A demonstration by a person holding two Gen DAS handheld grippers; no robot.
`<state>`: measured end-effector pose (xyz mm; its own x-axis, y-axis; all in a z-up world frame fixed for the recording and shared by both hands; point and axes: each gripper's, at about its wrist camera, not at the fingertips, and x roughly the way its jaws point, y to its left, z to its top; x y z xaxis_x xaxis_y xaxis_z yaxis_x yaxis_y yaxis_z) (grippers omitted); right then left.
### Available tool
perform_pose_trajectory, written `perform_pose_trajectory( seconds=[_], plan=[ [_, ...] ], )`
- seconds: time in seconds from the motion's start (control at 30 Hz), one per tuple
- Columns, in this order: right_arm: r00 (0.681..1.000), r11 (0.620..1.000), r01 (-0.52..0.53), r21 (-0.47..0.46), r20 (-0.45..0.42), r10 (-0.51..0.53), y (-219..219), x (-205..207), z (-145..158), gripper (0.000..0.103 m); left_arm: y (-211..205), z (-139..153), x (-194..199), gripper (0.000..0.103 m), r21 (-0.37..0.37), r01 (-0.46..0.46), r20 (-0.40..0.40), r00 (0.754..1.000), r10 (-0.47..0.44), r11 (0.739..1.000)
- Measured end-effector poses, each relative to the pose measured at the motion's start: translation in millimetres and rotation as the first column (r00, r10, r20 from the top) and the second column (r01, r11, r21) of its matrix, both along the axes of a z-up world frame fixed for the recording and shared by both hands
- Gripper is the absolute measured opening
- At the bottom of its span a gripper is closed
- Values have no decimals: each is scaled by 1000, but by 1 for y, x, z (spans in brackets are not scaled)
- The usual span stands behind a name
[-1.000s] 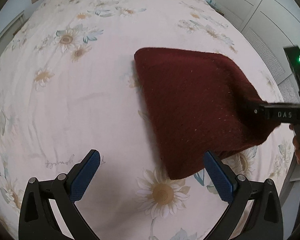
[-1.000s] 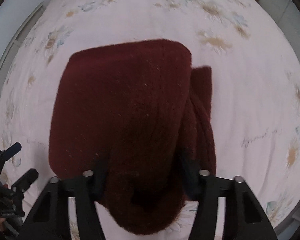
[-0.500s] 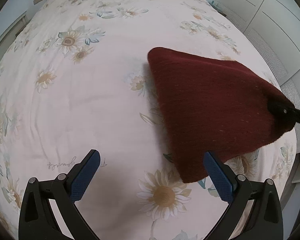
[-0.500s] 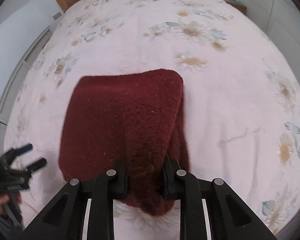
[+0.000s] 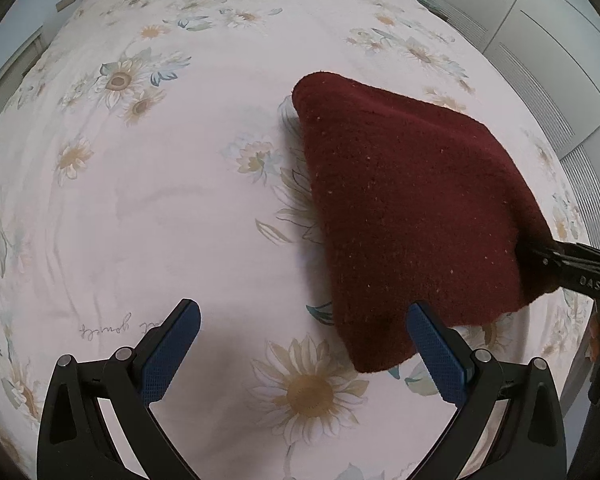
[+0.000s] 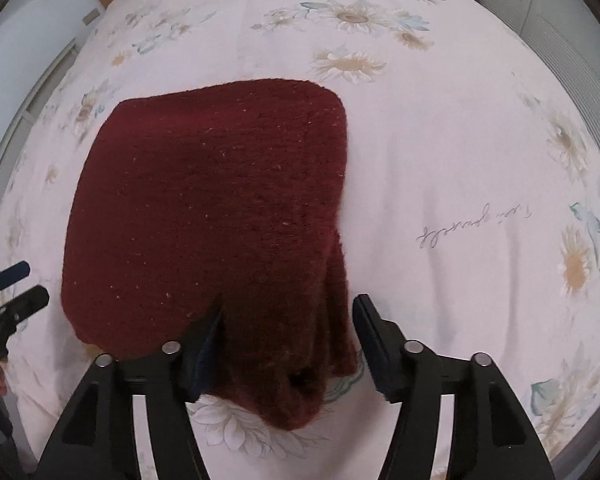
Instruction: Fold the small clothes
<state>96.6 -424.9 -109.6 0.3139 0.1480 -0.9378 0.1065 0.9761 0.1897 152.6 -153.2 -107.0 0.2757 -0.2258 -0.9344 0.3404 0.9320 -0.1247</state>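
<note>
**Folded knit on the flowered bed**

Lying folded on the bed [image 5: 148, 208], the dark red sweater [image 6: 212, 216] hides part of the sunflower print beneath it. Its near edge droops between the spread fingers of the right gripper [image 6: 288, 336]; the left finger presses the cloth and the right one stands clear, so nothing is clamped. The left gripper [image 5: 304, 344] hangs released beside the sweater, holding nothing. The sheet is pale pink with a line of script. White closet doors [image 5: 560, 40] are cut off at the frame's edge.
</note>
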Motion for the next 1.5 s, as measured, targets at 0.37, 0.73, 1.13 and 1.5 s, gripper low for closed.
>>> perform_pose_trajectory(
  seconds=[0.37, 0.73, 1.13, 1.5],
  plan=[
    [997, 1000, -19, 20, 81, 17, -9, 24, 34, 100, -28, 12, 38, 102, -20, 7, 27, 1000, -7, 1000],
    [999, 997, -48, 68, -14, 49, 0, 44, -26, 103, -64, -41, 60, 102, -3, 3, -95, 995, -3, 1000],
    [1000, 970, -6, 242, 26, -1, -10, 30, -67, 85, -58, -70, 52, 92, -65, 39, -76, 996, -44, 997],
    [995, 994, -65, 86, 82, 58, 34, 29, -5, 42, -53, -40, 48, 45, -95, 125, -9, 992, -127, 988]
  ],
)
